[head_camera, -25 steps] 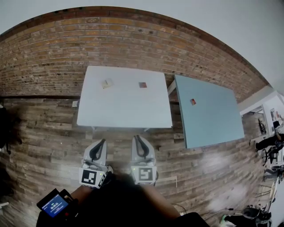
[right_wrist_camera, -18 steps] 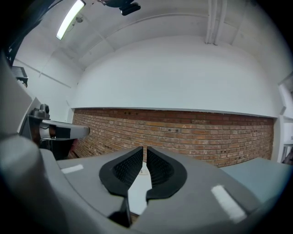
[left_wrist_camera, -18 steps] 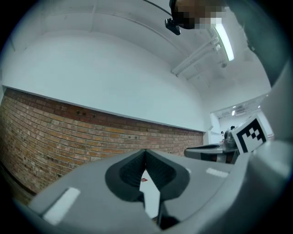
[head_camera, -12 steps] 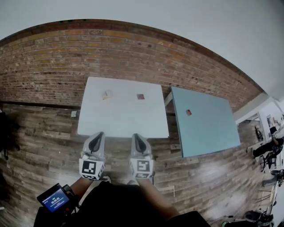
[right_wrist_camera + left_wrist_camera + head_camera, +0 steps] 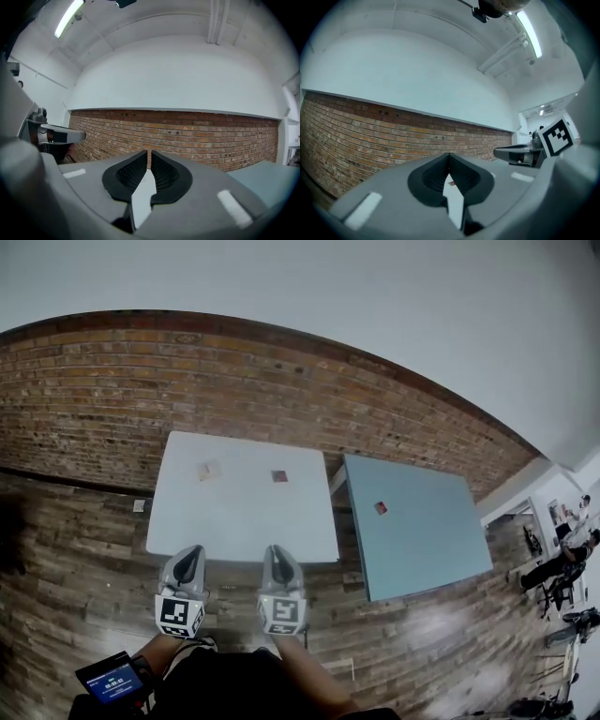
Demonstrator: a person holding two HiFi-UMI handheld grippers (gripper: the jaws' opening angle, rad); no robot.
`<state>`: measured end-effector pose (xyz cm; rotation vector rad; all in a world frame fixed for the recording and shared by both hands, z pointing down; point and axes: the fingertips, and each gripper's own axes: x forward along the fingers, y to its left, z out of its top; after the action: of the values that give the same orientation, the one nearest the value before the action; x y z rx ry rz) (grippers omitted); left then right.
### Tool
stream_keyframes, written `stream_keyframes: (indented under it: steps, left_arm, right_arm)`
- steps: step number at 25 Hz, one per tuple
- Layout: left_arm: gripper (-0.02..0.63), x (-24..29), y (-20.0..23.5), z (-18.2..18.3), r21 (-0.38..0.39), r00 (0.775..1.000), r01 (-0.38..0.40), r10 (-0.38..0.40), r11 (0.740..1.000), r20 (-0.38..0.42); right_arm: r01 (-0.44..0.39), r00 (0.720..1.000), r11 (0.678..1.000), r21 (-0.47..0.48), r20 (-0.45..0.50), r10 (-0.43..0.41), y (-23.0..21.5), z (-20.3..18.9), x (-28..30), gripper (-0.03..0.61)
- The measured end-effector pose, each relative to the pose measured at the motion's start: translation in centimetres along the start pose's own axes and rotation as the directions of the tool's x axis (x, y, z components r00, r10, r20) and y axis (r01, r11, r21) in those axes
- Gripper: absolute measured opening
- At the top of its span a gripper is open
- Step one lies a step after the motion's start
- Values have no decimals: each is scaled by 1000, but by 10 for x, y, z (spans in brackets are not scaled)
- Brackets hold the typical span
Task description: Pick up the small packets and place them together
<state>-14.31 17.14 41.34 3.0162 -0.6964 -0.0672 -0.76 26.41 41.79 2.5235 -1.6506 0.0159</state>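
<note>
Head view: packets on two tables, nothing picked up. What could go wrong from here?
1. The small red packet lies alone on the blue-grey rectangular table, apart from the white rectangular table; it could be forgotten.
2. The small pale packet and the small dark red packet look flat, so they may slide rather than be gripped.

Ahead of both tongs: white table, near edge just before the left tongs and right tongs, top mostly bare
Far side of that top: beige packet and red-brown packet, well apart
Right of the right tongs: teal table across a narrow gap, red packet near its left edge
Beyond the tables: brick wall closes the way
Between the tongs: open air over wood floor
Right tongs' jaws: just closing, nothing between
</note>
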Motion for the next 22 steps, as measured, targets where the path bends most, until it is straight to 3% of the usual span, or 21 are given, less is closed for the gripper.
stream_keyframes:
  steps: [12, 22]
  left_arm:
    - [0, 9, 21, -19, -34, 998, -64, 63, 997, -26]
    - [0, 119, 15, -23, 9, 994, -97, 98, 995, -45]
  right_arm:
    - [-63, 998, 998, -9, 1, 63, 7, -7, 41, 21]
    - [-128, 992, 992, 14, -8, 128, -57, -17, 125, 20]
